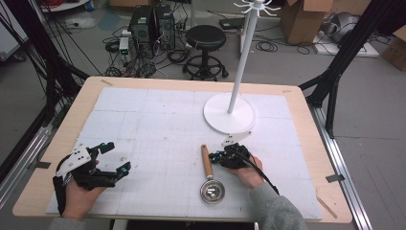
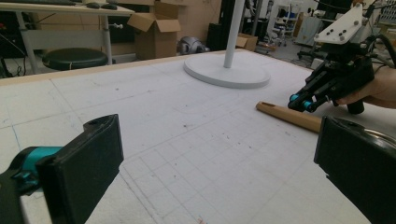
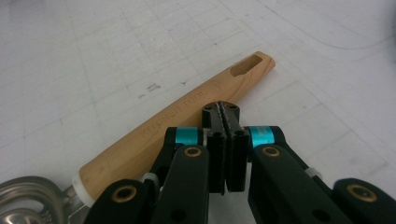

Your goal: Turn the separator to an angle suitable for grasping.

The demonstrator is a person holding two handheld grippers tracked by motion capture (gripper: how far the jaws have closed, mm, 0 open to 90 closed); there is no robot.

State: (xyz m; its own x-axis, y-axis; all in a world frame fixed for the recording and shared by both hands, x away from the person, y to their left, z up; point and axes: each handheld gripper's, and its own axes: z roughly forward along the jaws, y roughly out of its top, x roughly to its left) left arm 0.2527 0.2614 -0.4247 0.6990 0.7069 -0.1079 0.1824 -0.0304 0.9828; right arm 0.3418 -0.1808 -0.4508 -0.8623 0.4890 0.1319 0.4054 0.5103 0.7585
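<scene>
A wooden-handled metal strainer spoon (image 1: pixel 209 177) lies flat on the white gridded table (image 1: pixel 158 124), not yet grasped: the right gripper (image 1: pixel 219 155), jaws pressed shut and empty, sits beside its handle; the left gripper (image 1: pixel 117 158) rests wide open, well apart.

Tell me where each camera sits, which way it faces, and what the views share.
High view: above the person's side, looking forward and down on the table; both forearms show.
Left gripper view: rides the left hand-held gripper, jaws wide, facing the white stand.
Right gripper view: rides the right hand-held gripper, jaws shut beside the wooden-handled strainer.
All share the strainer.
</scene>
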